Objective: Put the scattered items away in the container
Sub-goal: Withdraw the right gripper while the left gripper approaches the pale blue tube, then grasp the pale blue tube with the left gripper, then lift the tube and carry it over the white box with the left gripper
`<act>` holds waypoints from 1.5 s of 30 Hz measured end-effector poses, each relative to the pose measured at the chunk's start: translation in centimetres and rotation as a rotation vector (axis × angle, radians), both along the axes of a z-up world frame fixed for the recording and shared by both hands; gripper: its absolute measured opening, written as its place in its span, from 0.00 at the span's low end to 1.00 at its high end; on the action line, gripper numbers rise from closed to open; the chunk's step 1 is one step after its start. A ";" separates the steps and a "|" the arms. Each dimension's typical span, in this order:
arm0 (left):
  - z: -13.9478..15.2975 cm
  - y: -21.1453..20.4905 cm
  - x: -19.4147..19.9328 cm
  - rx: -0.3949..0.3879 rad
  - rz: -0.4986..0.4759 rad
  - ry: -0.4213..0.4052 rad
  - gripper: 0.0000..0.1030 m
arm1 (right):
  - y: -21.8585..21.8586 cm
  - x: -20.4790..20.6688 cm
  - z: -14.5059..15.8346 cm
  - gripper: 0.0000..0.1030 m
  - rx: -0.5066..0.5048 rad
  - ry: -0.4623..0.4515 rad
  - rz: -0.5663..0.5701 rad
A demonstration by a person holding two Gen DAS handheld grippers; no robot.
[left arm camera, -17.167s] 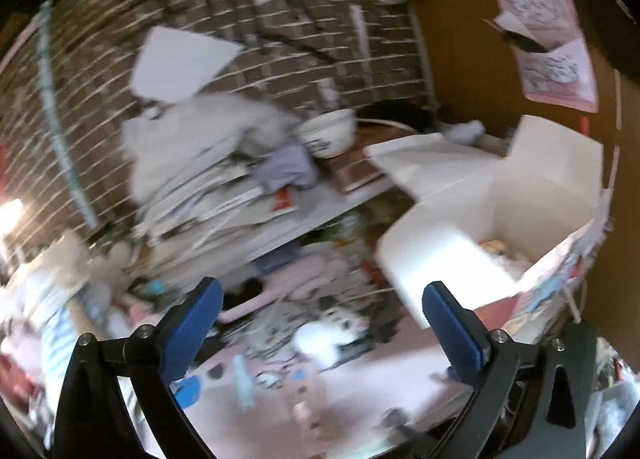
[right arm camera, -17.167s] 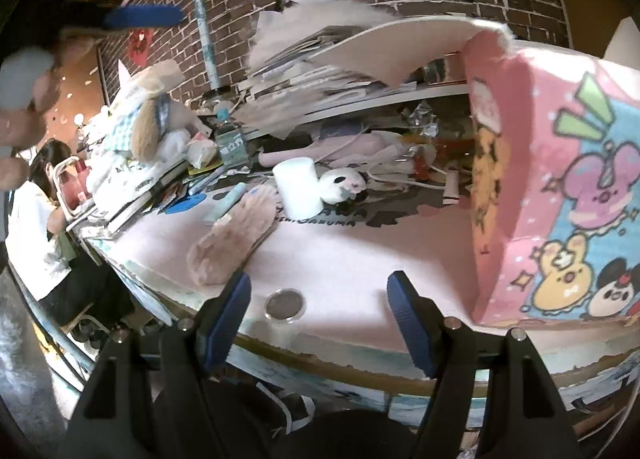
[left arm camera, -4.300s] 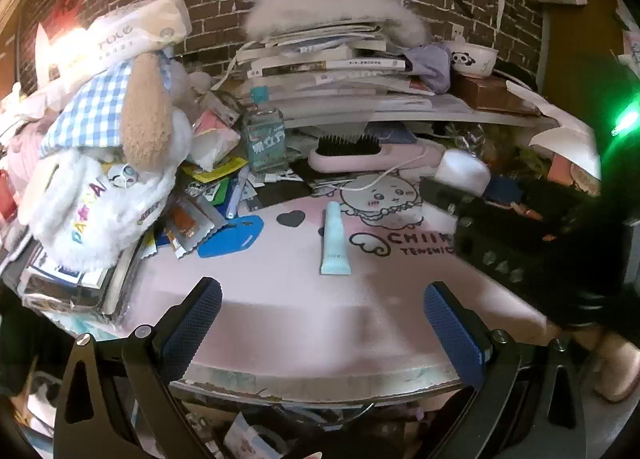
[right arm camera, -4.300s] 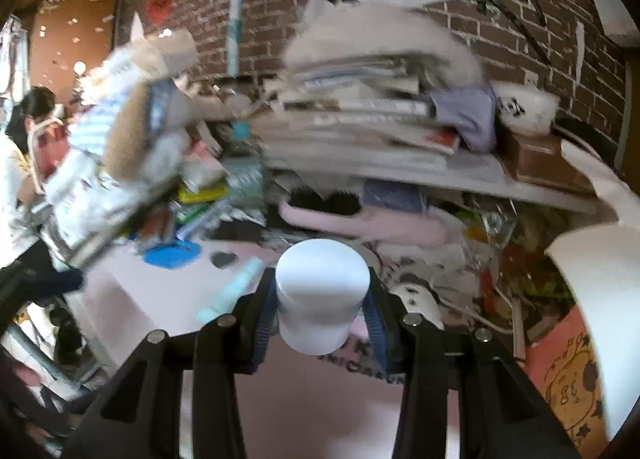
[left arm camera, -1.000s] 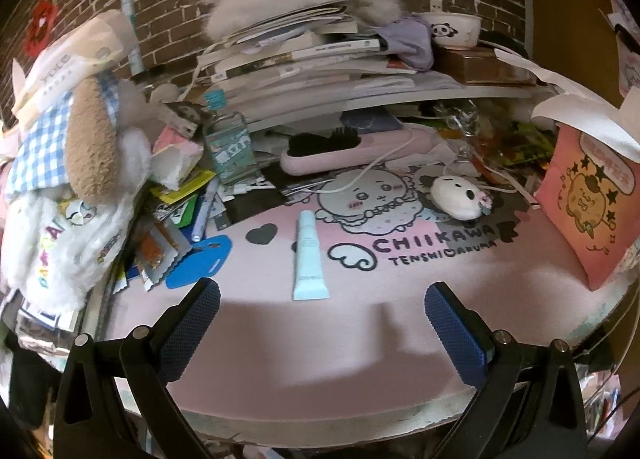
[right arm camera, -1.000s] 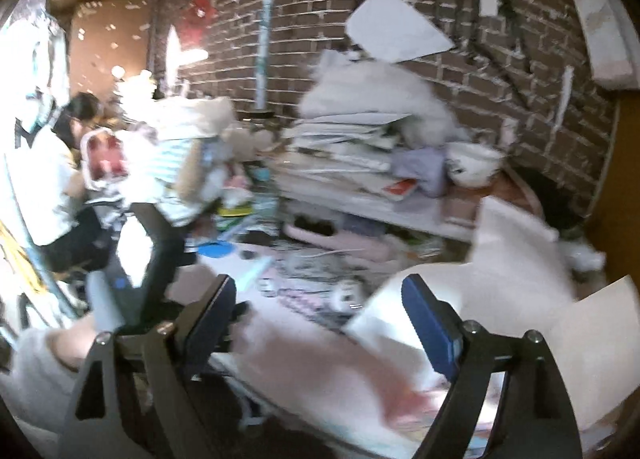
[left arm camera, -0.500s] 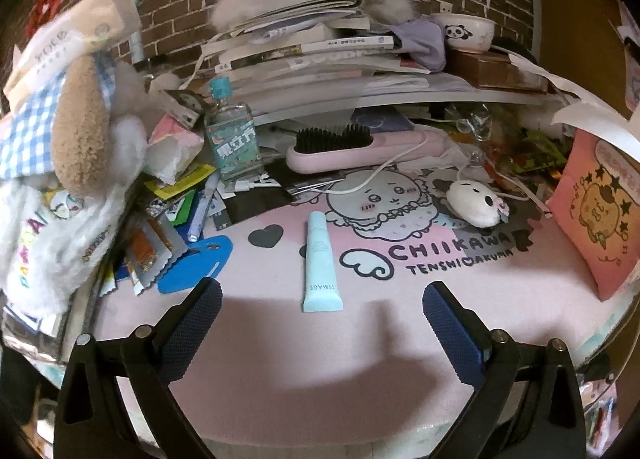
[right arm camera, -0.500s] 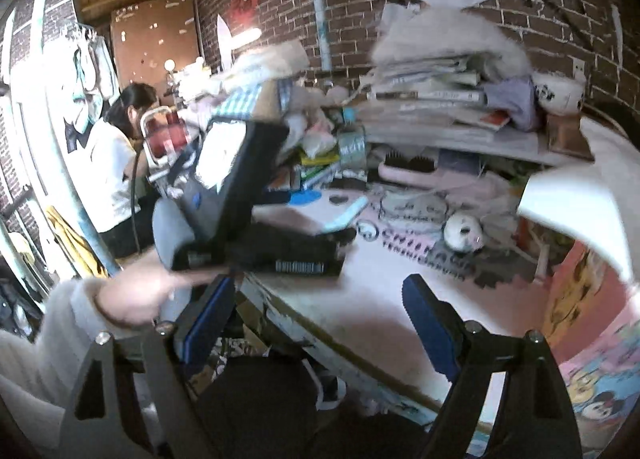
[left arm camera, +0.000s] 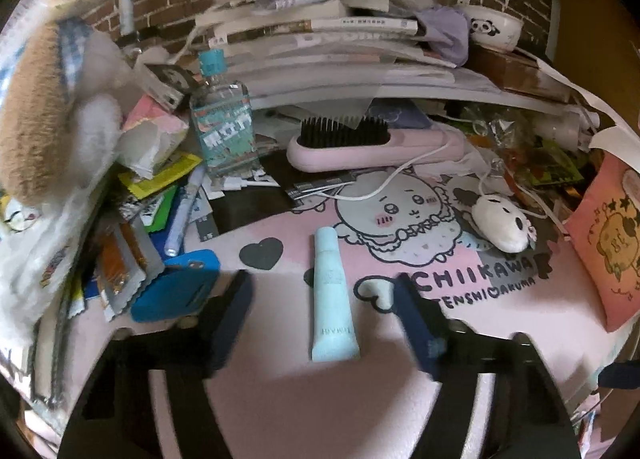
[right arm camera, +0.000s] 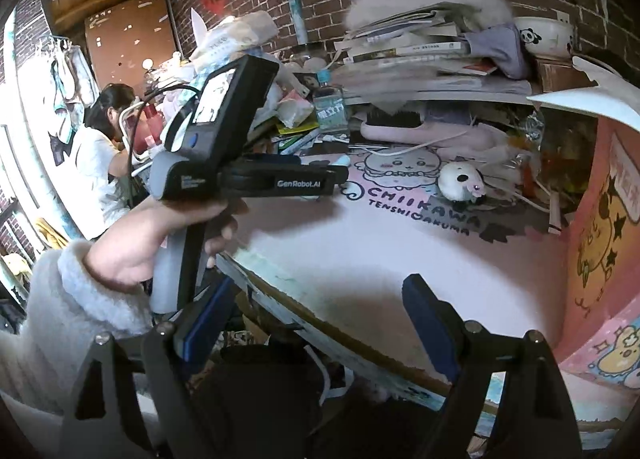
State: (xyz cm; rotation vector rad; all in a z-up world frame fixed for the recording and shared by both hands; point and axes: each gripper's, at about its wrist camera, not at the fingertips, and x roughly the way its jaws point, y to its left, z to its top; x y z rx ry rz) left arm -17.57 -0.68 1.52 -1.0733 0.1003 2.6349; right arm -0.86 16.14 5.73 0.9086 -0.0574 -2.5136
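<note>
Now left tongs (left arm camera: 324,311) open, fingers either side of the pale blue tube (left arm camera: 332,299), not touching it. Tube lies flat on the pink mat (left arm camera: 280,399) of the bench, cap end away from camera. White panda toy (left arm camera: 500,227) sits well right of tube, pink hairbrush (left arm camera: 372,147) behind it, clear bottle (left arm camera: 222,127) back left. Pink box (left arm camera: 608,243) stands at the right edge. Right tongs (right arm camera: 316,323) wide open, empty, off the bench's front edge. Hand (right arm camera: 160,243) grips the left tool's handle.
</note>
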 end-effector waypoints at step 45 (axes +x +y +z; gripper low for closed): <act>1.0 1.9 -0.9 -0.008 -0.086 -0.023 0.12 | 1.4 -0.9 -0.2 0.81 -0.031 -0.018 -0.051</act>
